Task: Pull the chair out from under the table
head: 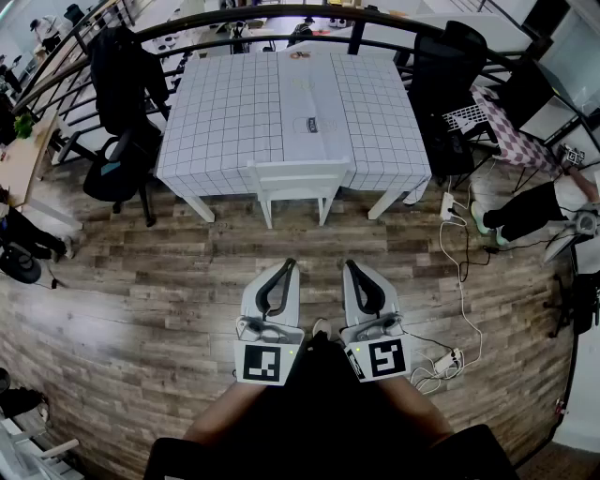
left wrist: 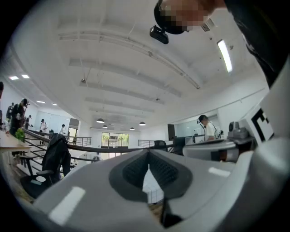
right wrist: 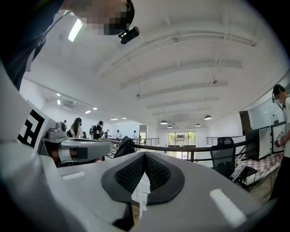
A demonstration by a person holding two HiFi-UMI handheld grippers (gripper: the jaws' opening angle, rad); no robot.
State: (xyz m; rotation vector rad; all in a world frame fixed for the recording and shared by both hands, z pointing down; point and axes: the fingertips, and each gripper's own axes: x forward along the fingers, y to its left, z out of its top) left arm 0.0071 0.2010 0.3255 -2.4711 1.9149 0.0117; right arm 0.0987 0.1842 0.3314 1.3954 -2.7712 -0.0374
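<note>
A white chair [head: 295, 178] stands tucked under the near edge of a table [head: 220, 122] covered in a white grid-patterned cloth; its backrest faces me. Both grippers hover side by side over the wooden floor, well short of the chair and pointing towards it. My left gripper [head: 289, 265] is shut and holds nothing. So is my right gripper [head: 349, 265]. In the left gripper view the black pads of the left gripper [left wrist: 148, 156] meet, with a sliver of the gridded table [left wrist: 153, 192] showing below them. The right gripper [right wrist: 144, 156] looks the same in its own view.
A black office chair with a jacket [head: 122, 112] stands left of the table, another black chair [head: 448, 84] to its right. A curved railing [head: 281, 14] runs behind. Cables and a power strip [head: 448, 358] lie on the floor at right, near a seated person's legs [head: 525, 204].
</note>
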